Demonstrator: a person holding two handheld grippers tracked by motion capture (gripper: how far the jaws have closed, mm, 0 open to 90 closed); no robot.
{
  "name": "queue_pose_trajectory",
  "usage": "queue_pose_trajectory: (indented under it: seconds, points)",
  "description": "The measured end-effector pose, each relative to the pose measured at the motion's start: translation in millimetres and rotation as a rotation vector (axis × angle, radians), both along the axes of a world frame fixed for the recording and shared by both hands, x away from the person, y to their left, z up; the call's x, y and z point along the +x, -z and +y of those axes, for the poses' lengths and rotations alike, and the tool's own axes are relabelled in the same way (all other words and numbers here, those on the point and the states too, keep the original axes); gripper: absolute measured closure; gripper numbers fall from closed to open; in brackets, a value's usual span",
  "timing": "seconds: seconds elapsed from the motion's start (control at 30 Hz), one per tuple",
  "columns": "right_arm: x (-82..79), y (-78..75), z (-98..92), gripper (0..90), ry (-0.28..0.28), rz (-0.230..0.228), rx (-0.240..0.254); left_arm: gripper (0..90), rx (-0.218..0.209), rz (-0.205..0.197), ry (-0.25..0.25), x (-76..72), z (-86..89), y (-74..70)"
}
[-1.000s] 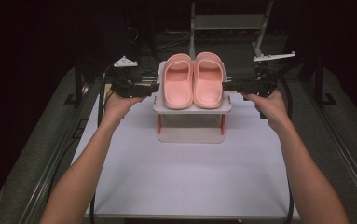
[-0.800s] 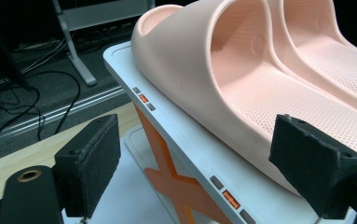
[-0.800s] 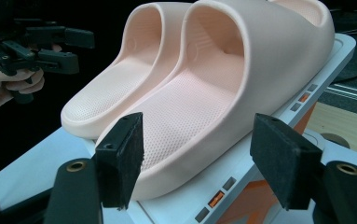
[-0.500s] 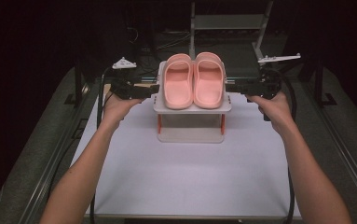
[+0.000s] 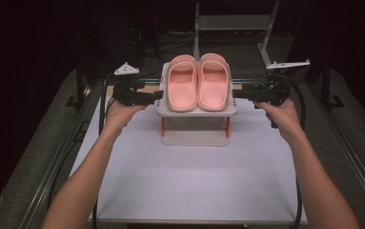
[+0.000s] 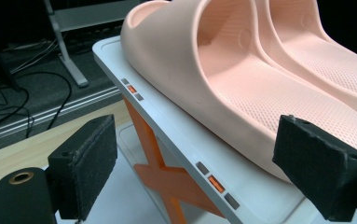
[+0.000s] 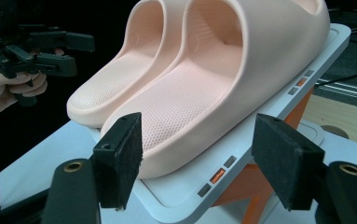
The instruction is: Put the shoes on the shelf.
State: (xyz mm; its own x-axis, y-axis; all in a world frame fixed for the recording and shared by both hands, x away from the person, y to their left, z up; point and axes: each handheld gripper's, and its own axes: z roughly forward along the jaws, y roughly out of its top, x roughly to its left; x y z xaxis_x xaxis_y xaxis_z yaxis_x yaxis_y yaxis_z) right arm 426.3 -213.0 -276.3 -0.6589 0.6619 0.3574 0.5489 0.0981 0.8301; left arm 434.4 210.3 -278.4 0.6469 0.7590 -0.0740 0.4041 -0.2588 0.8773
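Two pink slippers, the left slipper (image 5: 182,88) and the right slipper (image 5: 213,88), lie side by side on the top shelf of a small white rack (image 5: 194,112) with orange legs. My left gripper (image 5: 155,95) is level with the shelf's left edge, and my right gripper (image 5: 241,99) with its right edge. In the left gripper view the left gripper (image 6: 199,170) is open, its pads (image 6: 85,168) either side of the shelf rim (image 6: 181,135) and the near slipper's side (image 6: 223,93). In the right gripper view the right gripper (image 7: 199,161) is open around the other slipper's heel (image 7: 190,126).
The rack stands at the far middle of a white mat (image 5: 194,181). Dark metal rails (image 5: 356,143) run along both sides of the table. A grey metal stand (image 5: 232,21) and cables lie behind it. Across the rack, the right gripper view shows the left gripper (image 7: 64,51).
Both hands have stayed beside the rack. The right gripper has drifted slightly to the right; the left has barely moved.
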Motion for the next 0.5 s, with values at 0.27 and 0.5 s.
queue_pose_trajectory:
  seconds: [0.27,0.5]
  points:
    - [-5.9,8.4,2.0,32.2,-0.007,0.008,-0.002,12.9,-0.012,-0.002,0.0,-8.8,3.4,5.3]
    - [-14.9,9.5,0.7,32.1,-0.009,-0.001,0.007,12.5,-0.021,-0.026,0.003,-18.1,2.0,2.0]
